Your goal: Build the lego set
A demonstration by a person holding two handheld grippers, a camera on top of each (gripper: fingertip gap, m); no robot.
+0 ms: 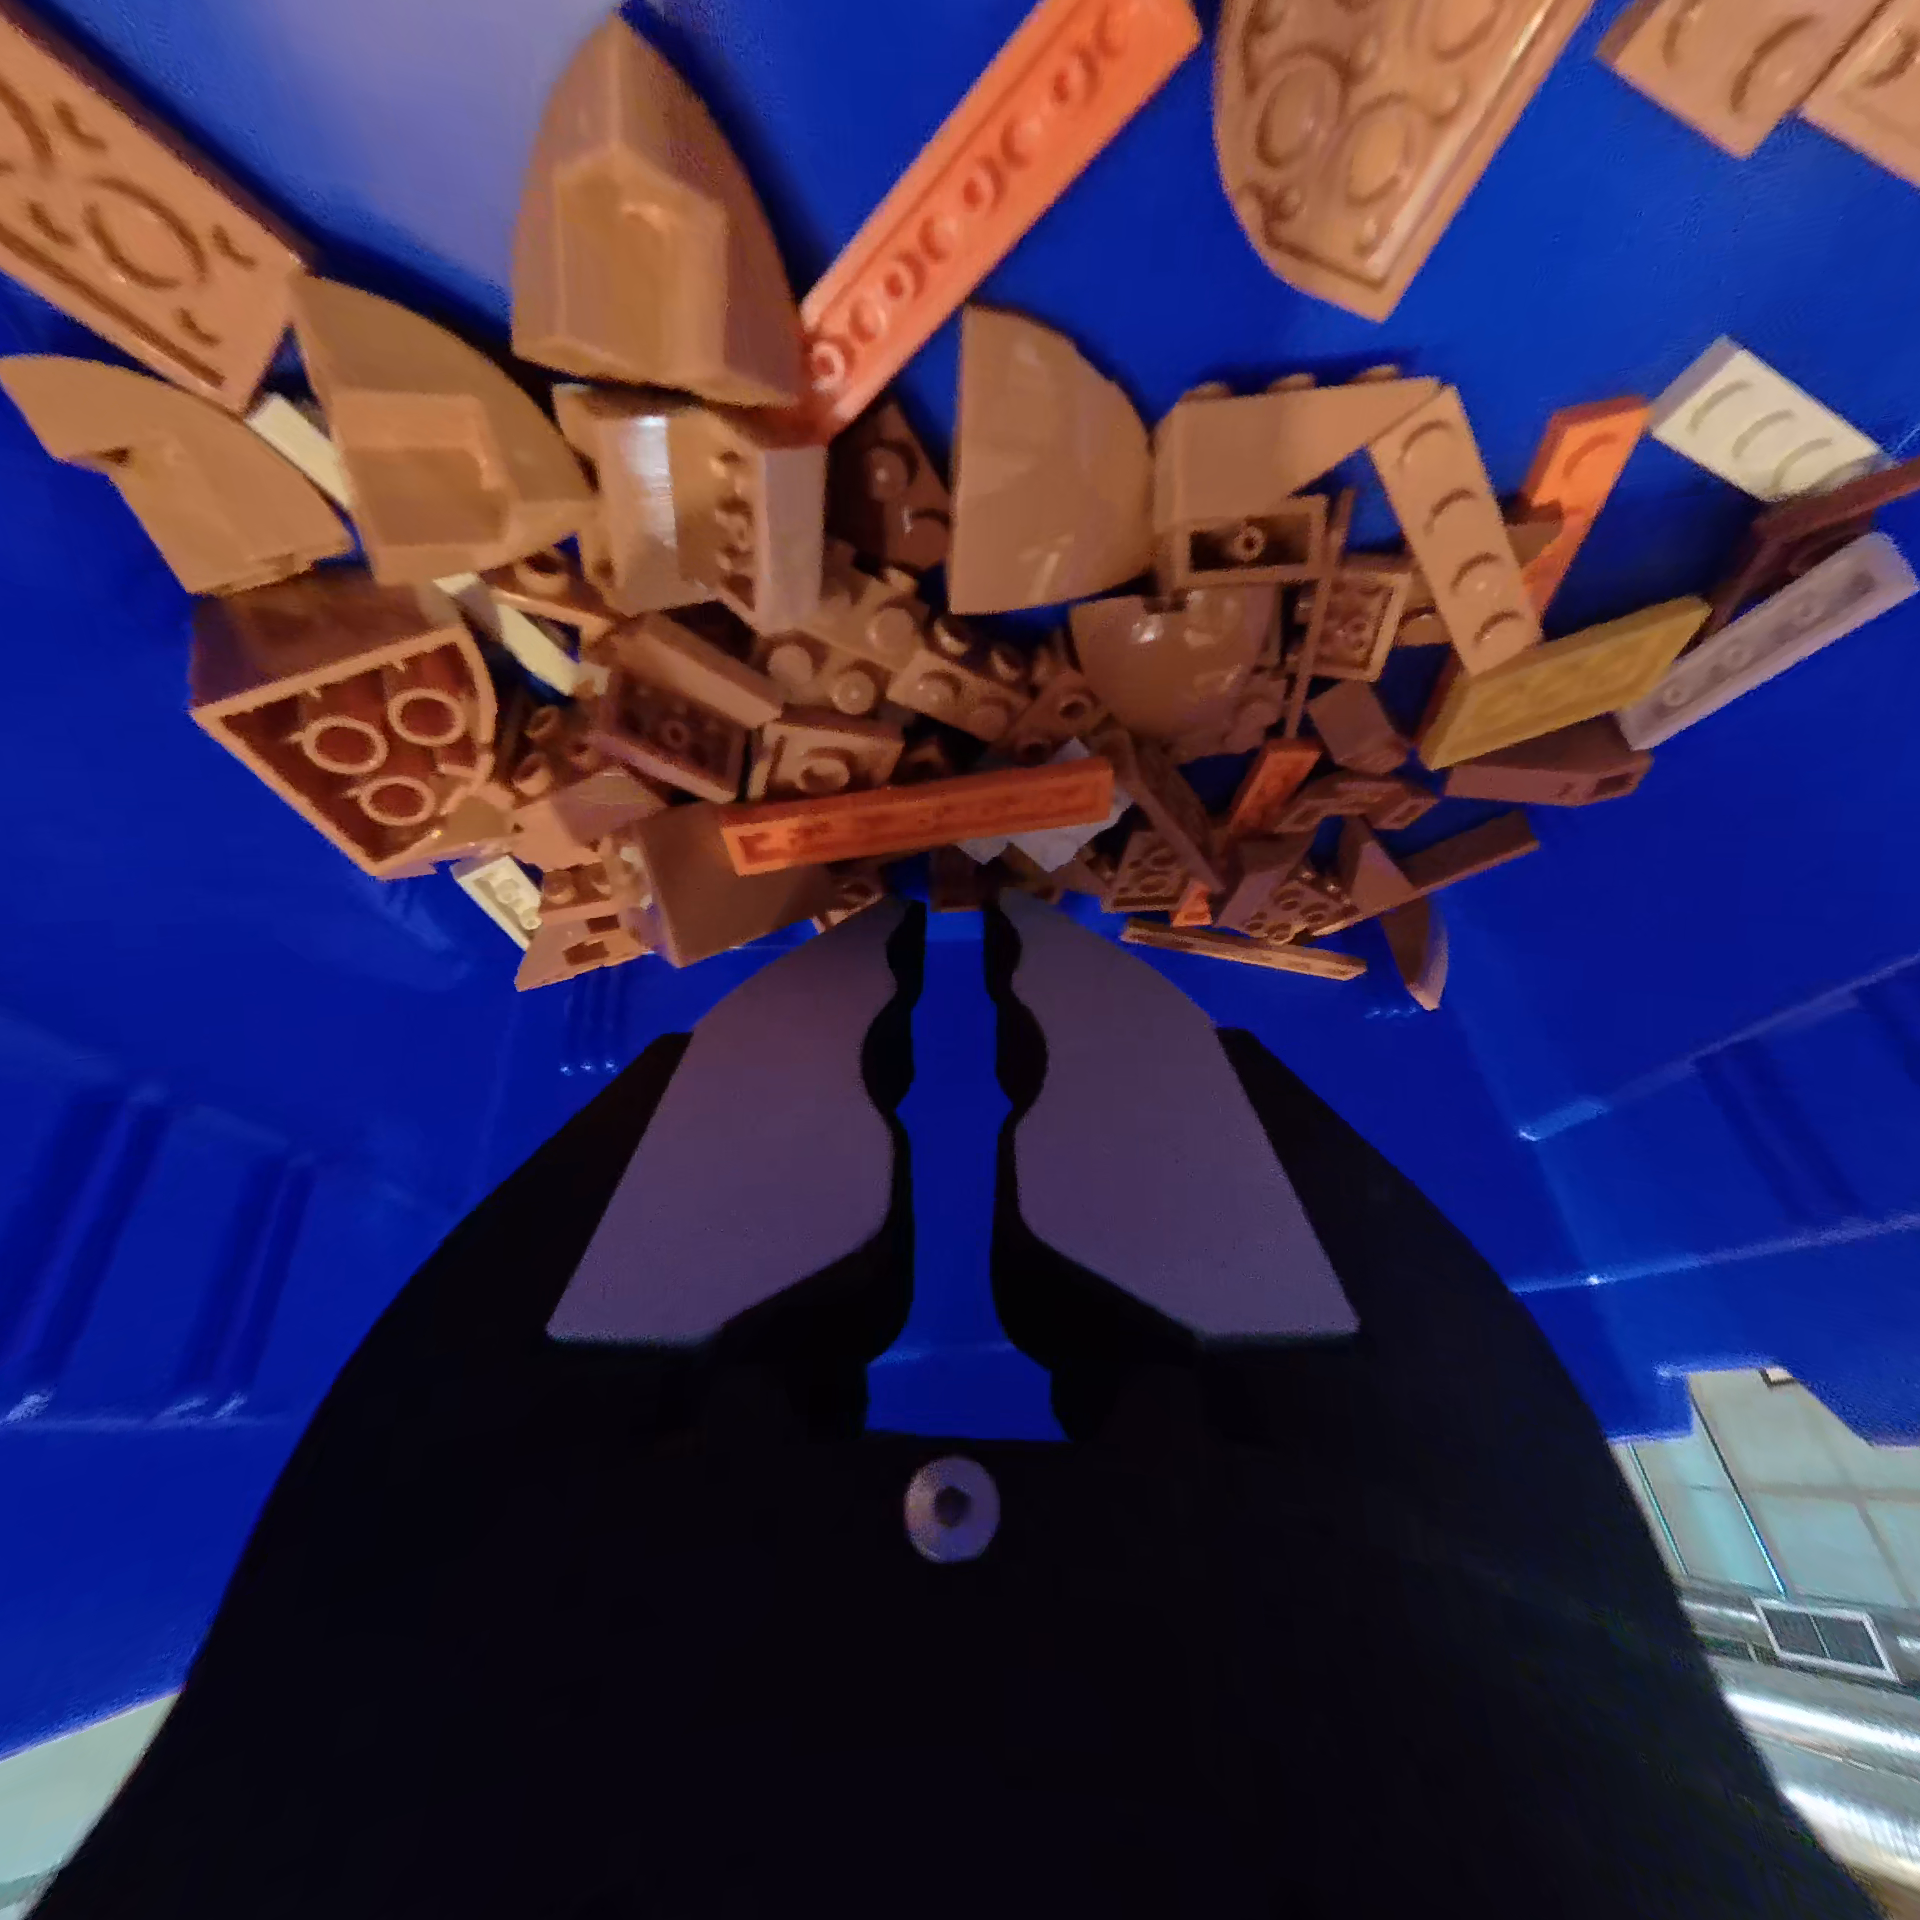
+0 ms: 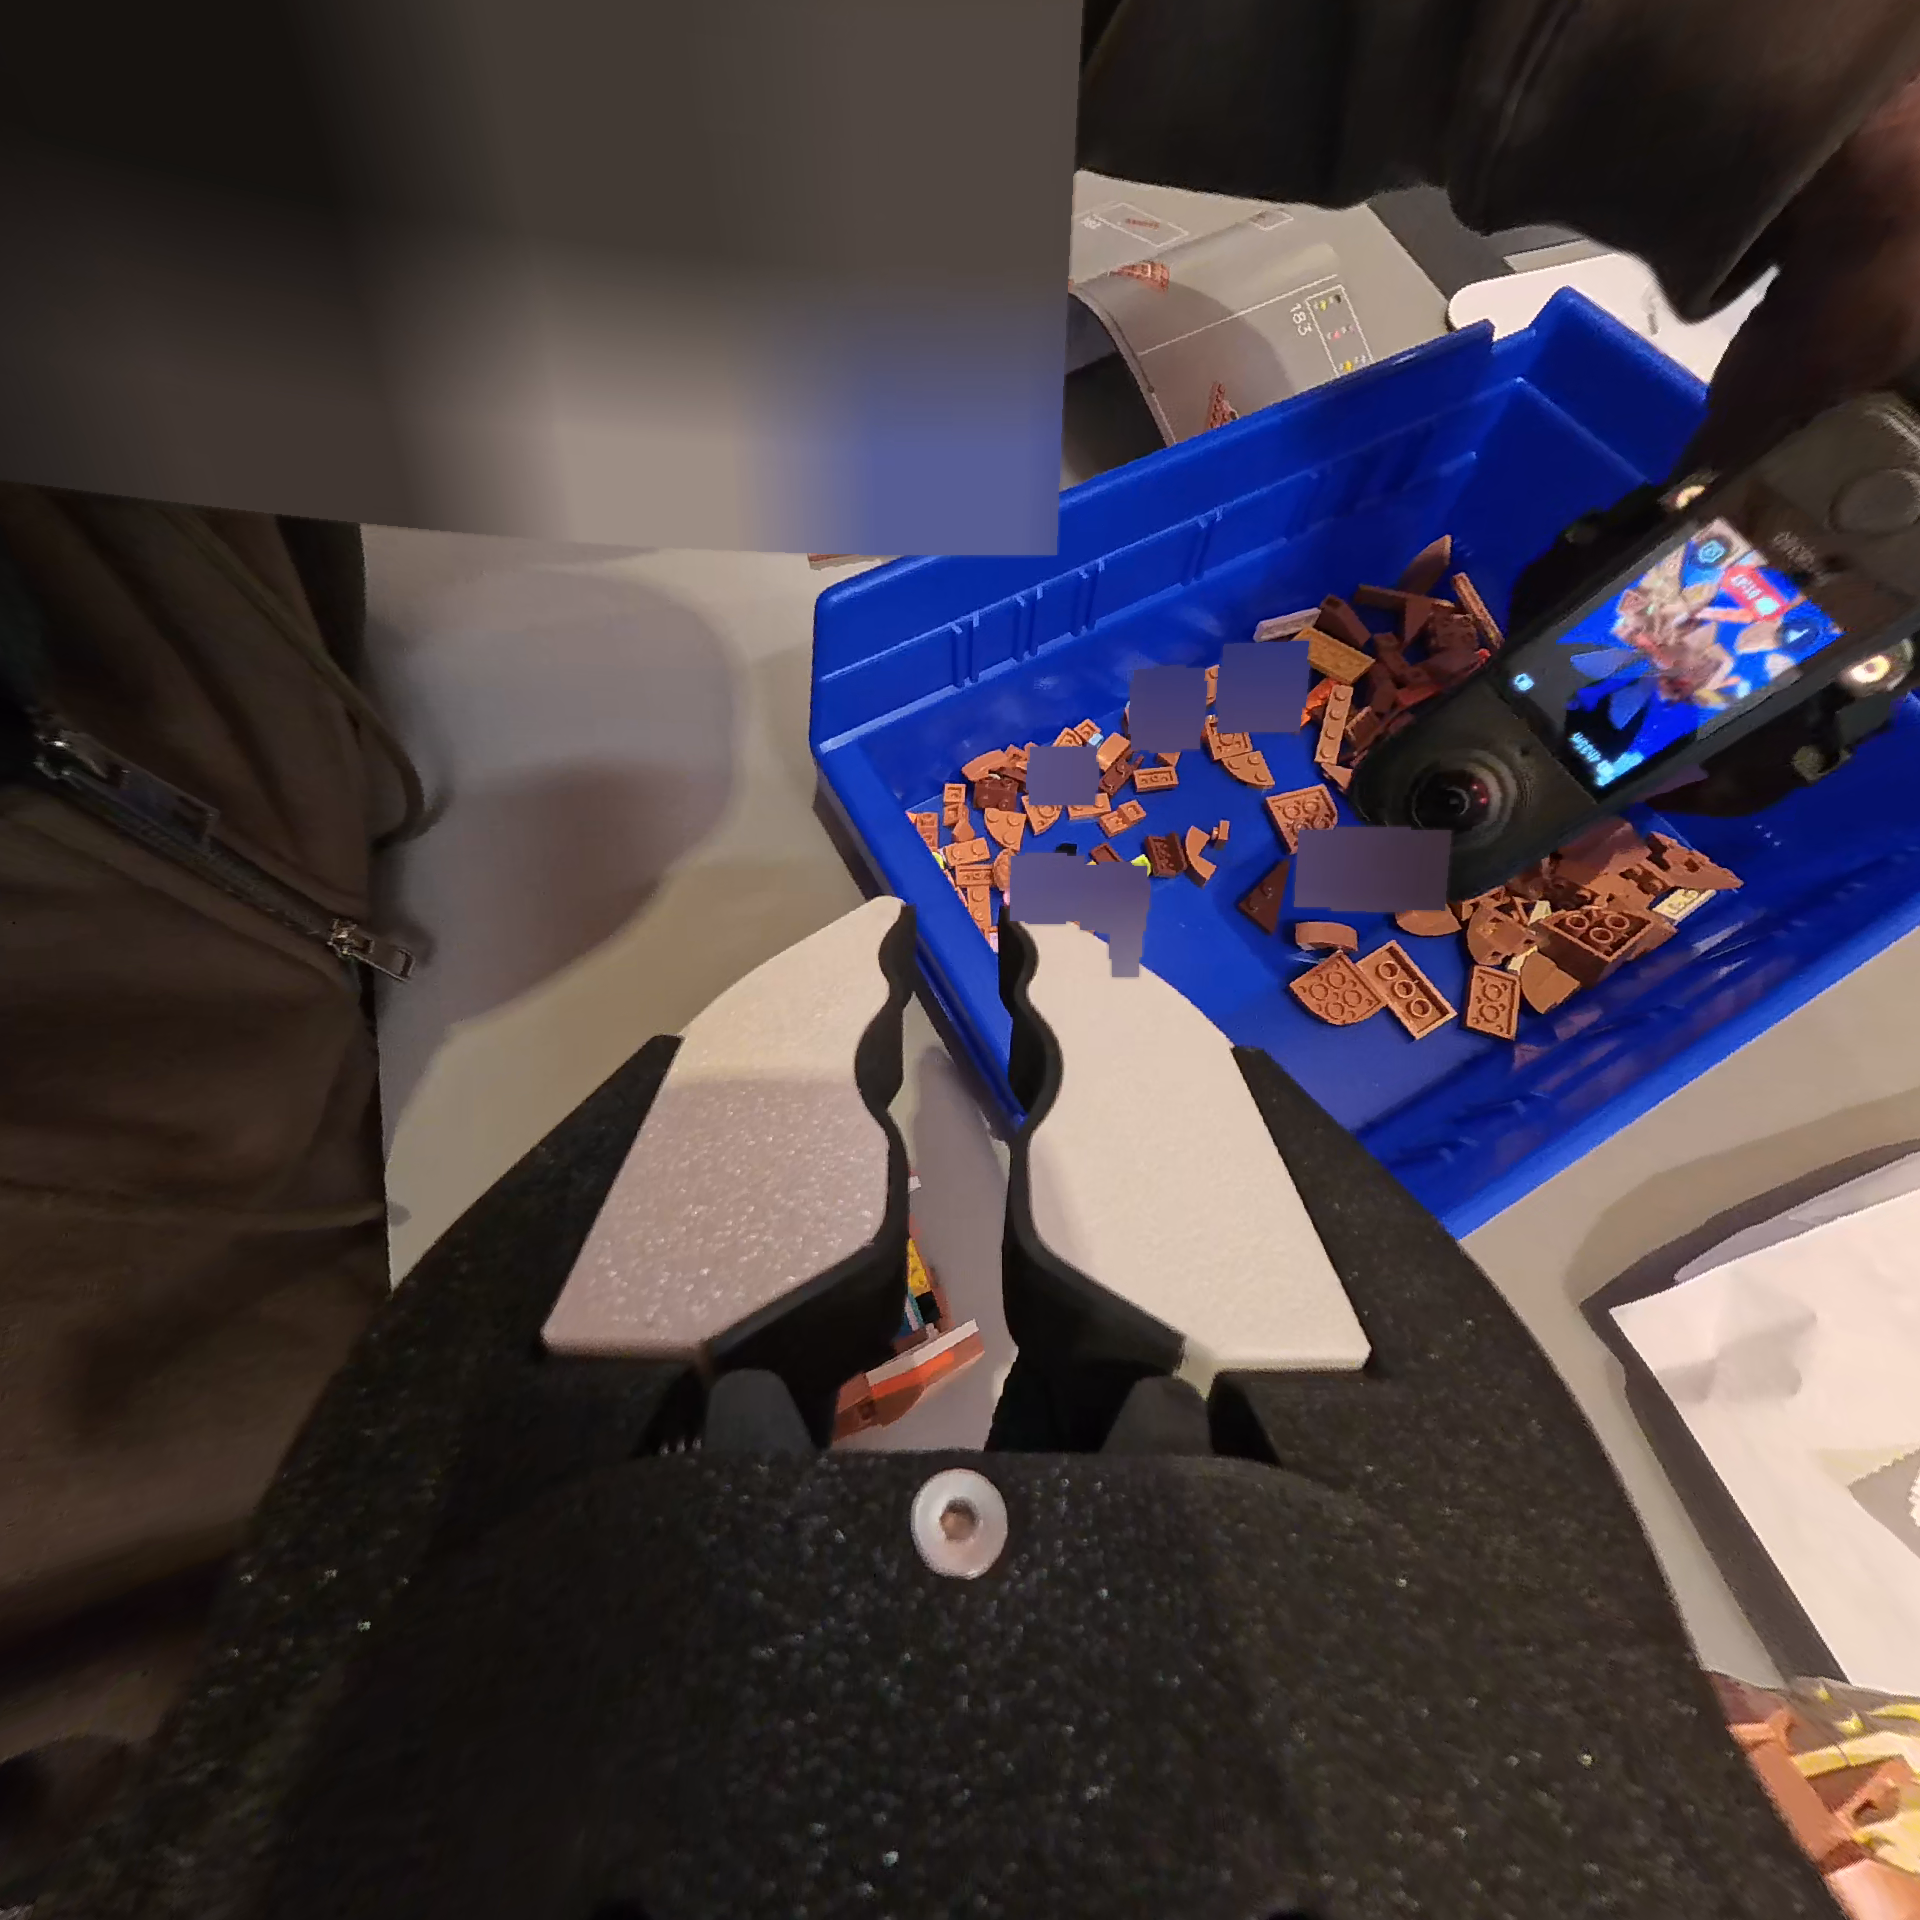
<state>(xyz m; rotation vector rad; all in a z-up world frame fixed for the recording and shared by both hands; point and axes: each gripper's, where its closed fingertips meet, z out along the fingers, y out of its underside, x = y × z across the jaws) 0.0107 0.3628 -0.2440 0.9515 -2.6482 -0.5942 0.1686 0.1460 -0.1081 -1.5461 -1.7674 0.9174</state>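
A pile of brown, orange, tan and white lego pieces (image 1: 883,644) lies in a blue bin (image 1: 208,1039). My left gripper (image 1: 956,920) is down inside the bin with its fingertips at the near edge of the pile. Its jaws stand a narrow gap apart, and I see no piece clearly held between them. In the right wrist view the bin (image 2: 1143,540) sits on a grey table (image 2: 582,727) with scattered pieces (image 2: 1382,987), and the left gripper's camera body (image 2: 1621,707) hovers over them. My right gripper (image 2: 956,930) is empty, jaws slightly apart, just outside the bin's near left corner.
An open instruction booklet (image 2: 1195,301) lies behind the bin. White paper (image 2: 1766,1403) lies at the right and a printed box corner (image 2: 1829,1787) at the bottom right. A small built lego piece (image 2: 904,1361) sits under my right gripper. A person's brown jacket (image 2: 156,1039) fills the left. Spacing between my two grippers at the tips: around 30 centimetres.
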